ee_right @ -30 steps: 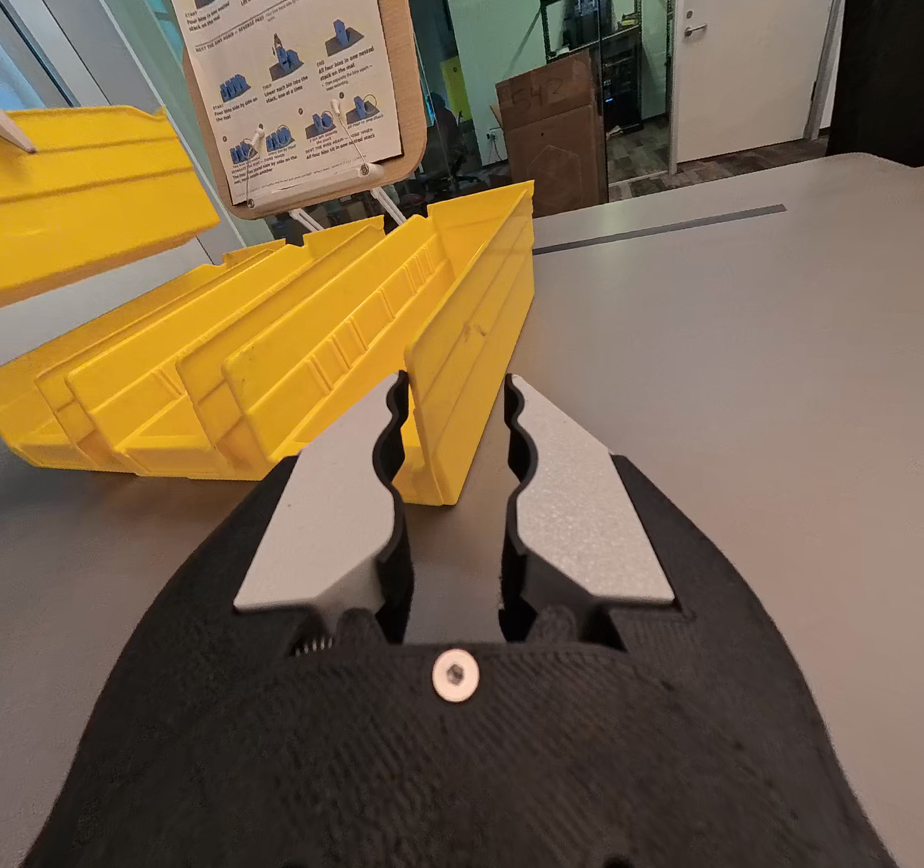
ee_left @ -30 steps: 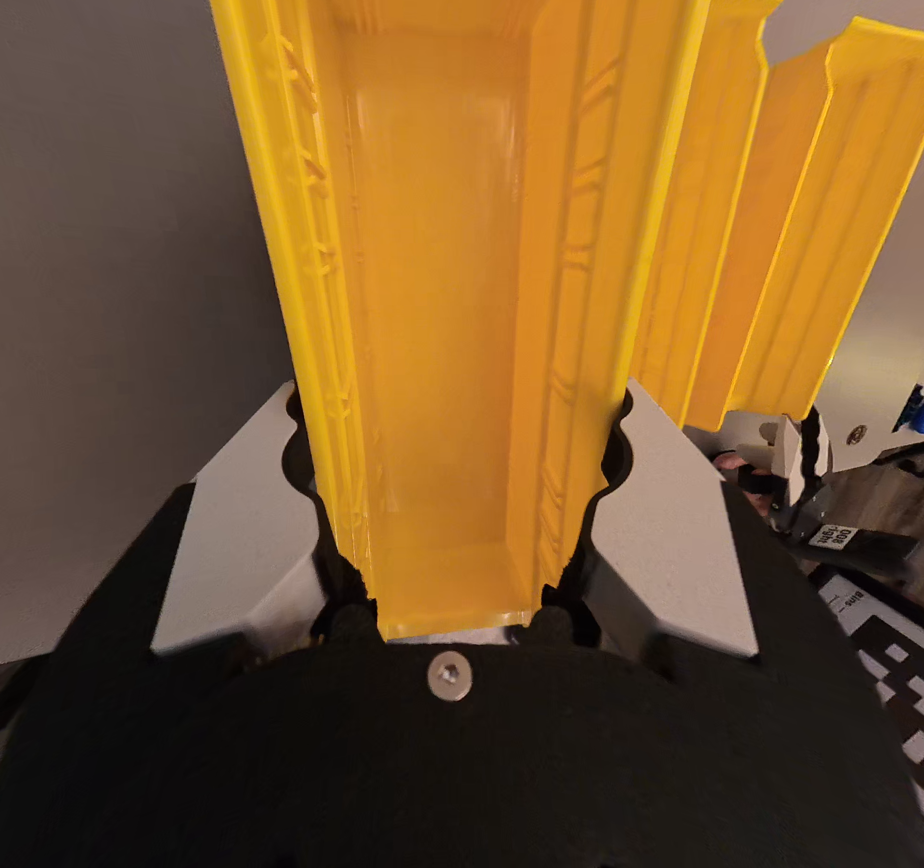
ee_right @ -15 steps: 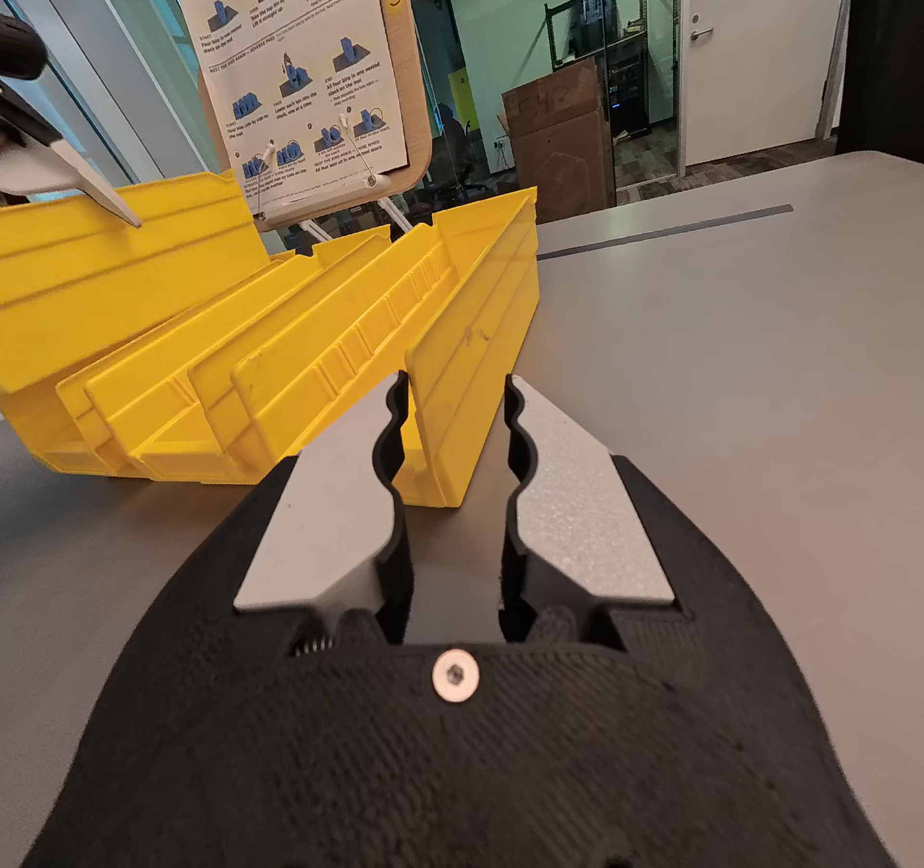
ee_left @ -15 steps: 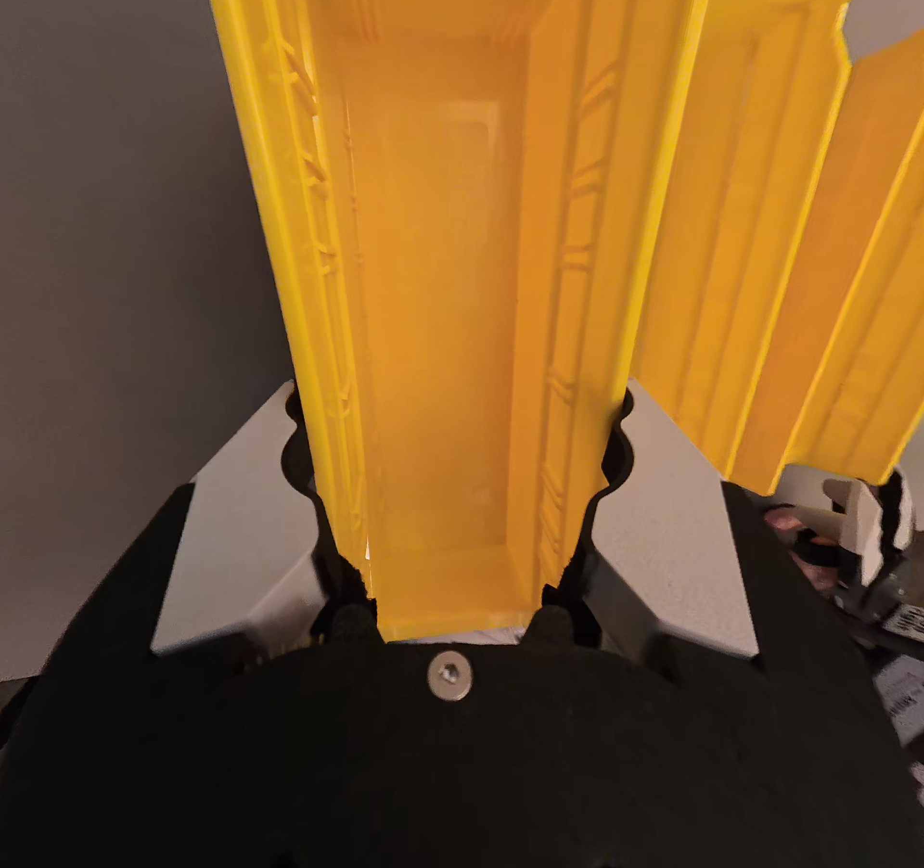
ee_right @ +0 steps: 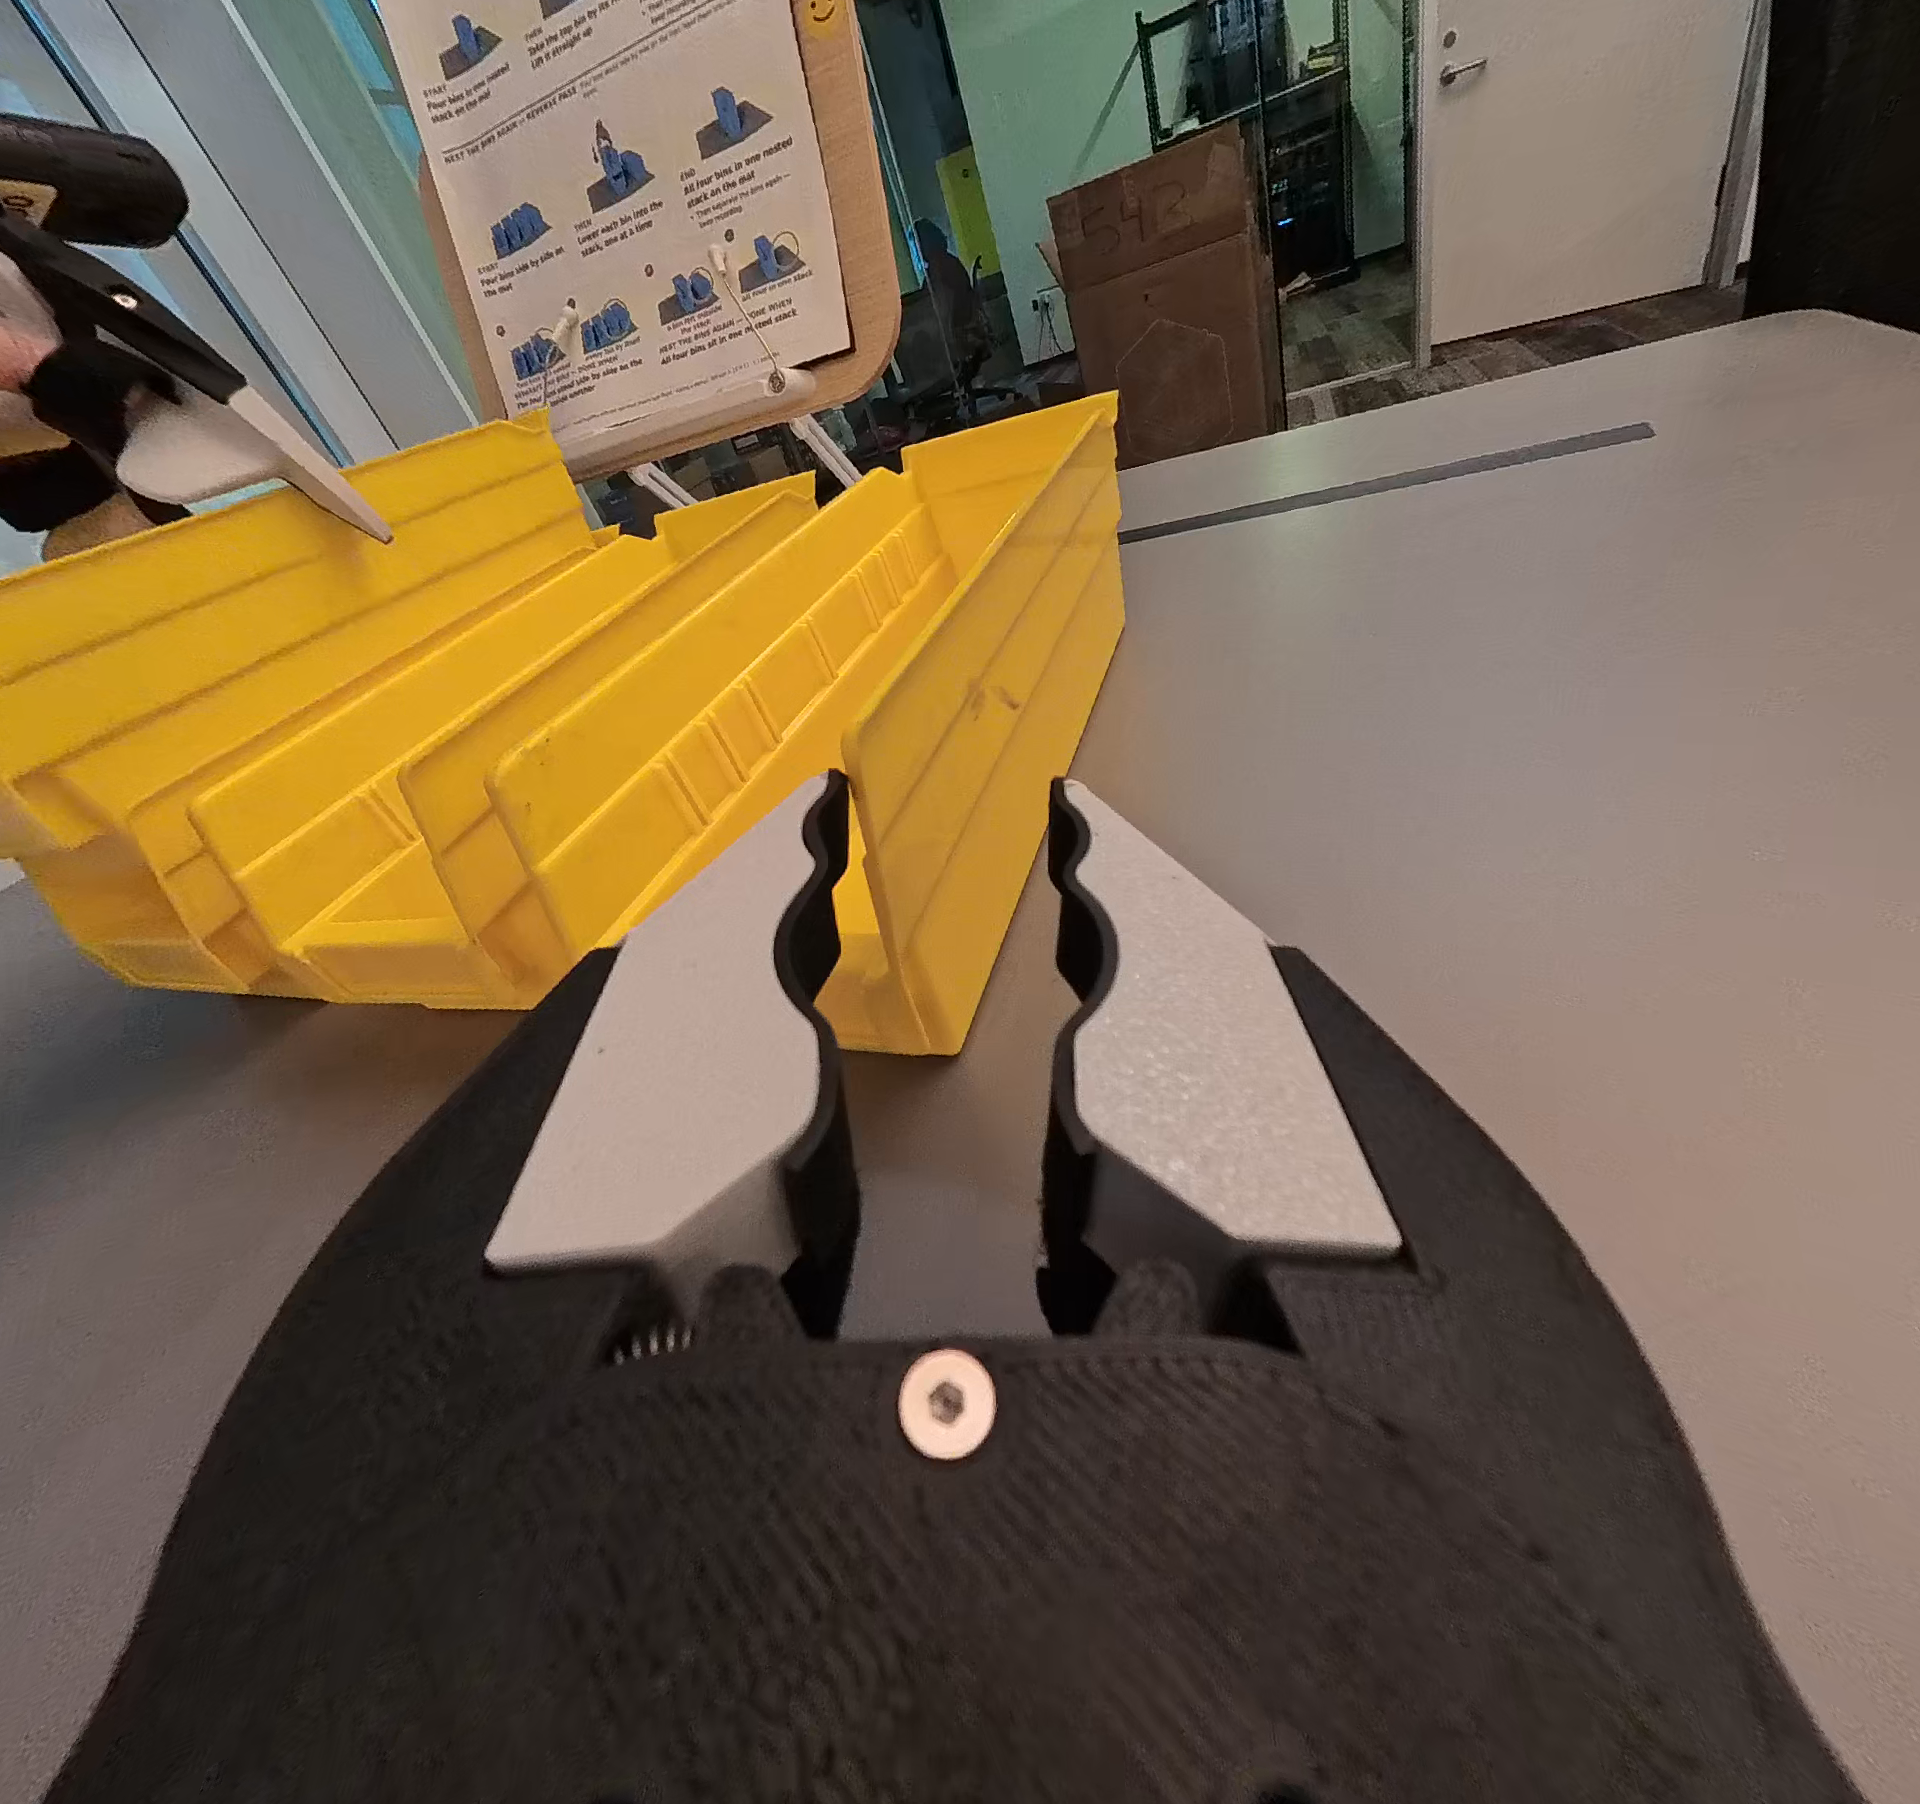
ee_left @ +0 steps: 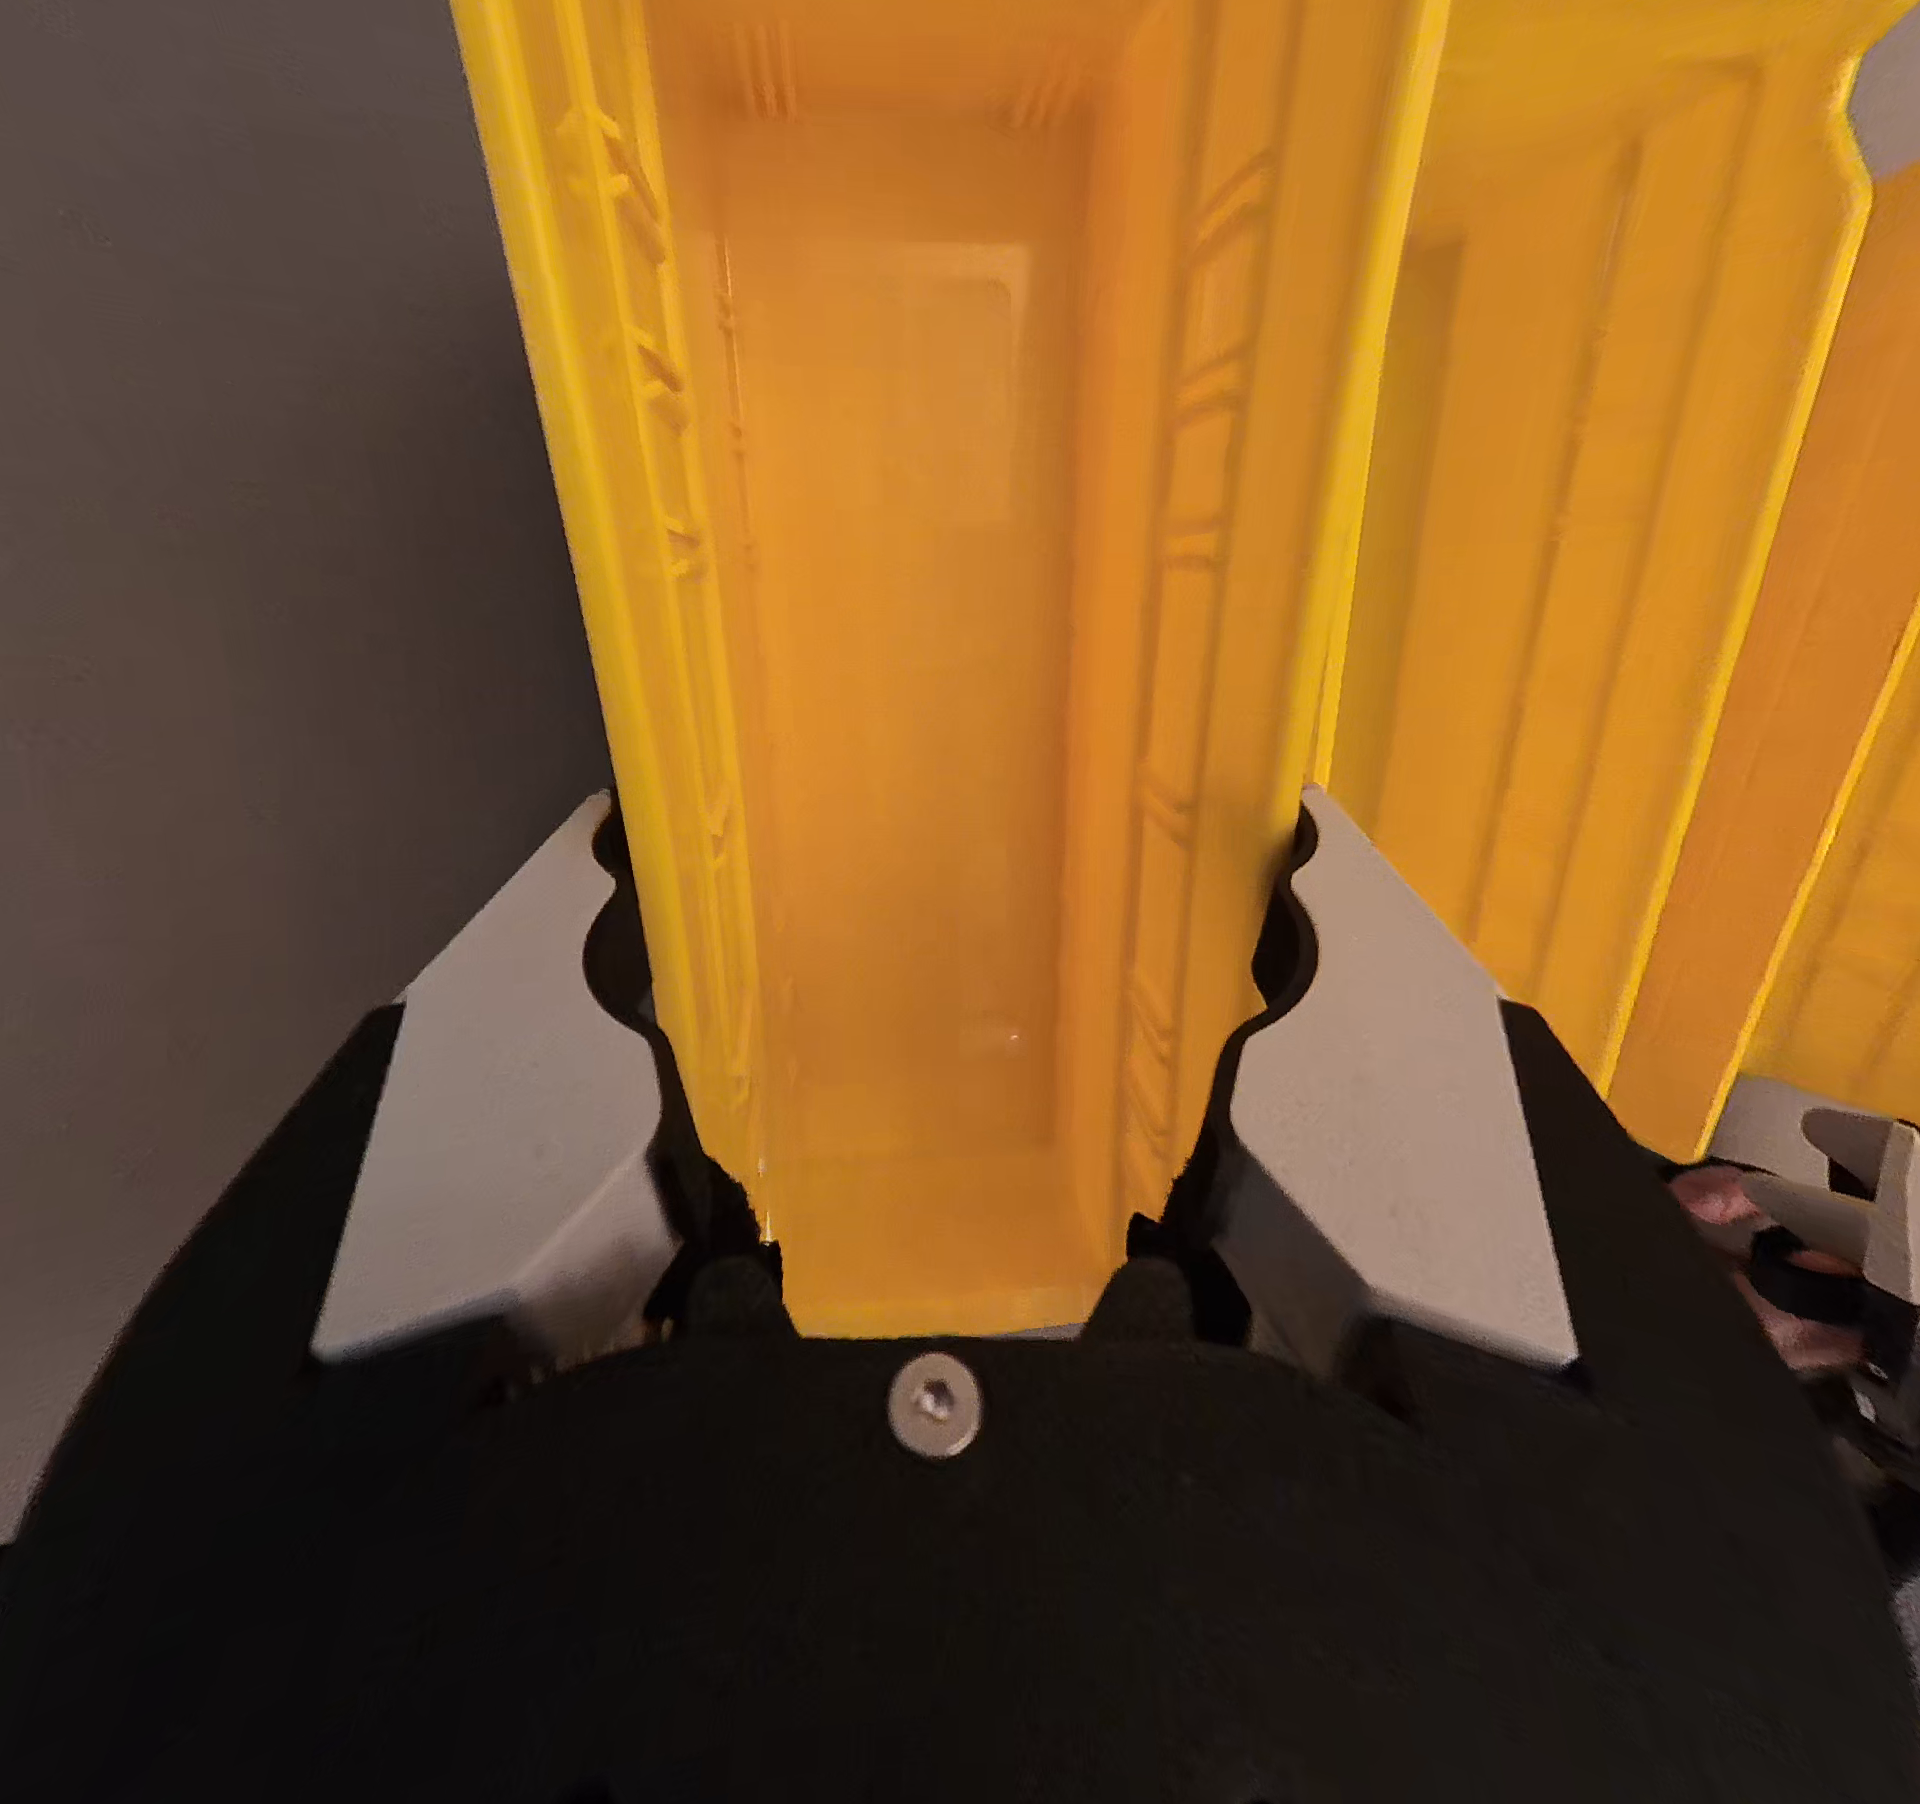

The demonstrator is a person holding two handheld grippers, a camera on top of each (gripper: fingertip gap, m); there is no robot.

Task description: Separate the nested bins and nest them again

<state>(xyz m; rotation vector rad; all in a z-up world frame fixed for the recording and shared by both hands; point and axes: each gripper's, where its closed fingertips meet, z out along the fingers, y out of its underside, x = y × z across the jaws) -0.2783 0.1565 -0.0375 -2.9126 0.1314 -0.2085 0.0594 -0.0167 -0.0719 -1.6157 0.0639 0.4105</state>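
Left tool point(ee_left: 951, 923): jaws spread wide, both pads pressed on the long outer walls of a yellow bin point(ee_left: 935, 559), carried end-on, just left of the other bins.

Right tool point(ee_right: 940, 881): partly open, holding nothing, low over the bench point(ee_right: 1507, 767); the near end wall of the rightmost bin point(ee_right: 966, 819) stands just ahead of its fingertips, no contact.

Beyond it, three bins point(ee_right: 582, 746) sit side by side on the bench.

Judgement: separation nearly done, fourth bin still airborne; re-nesting not started.

Versus a second ago: the carried bin has come down close beside the row's left end; the right tool hasn't shifted.
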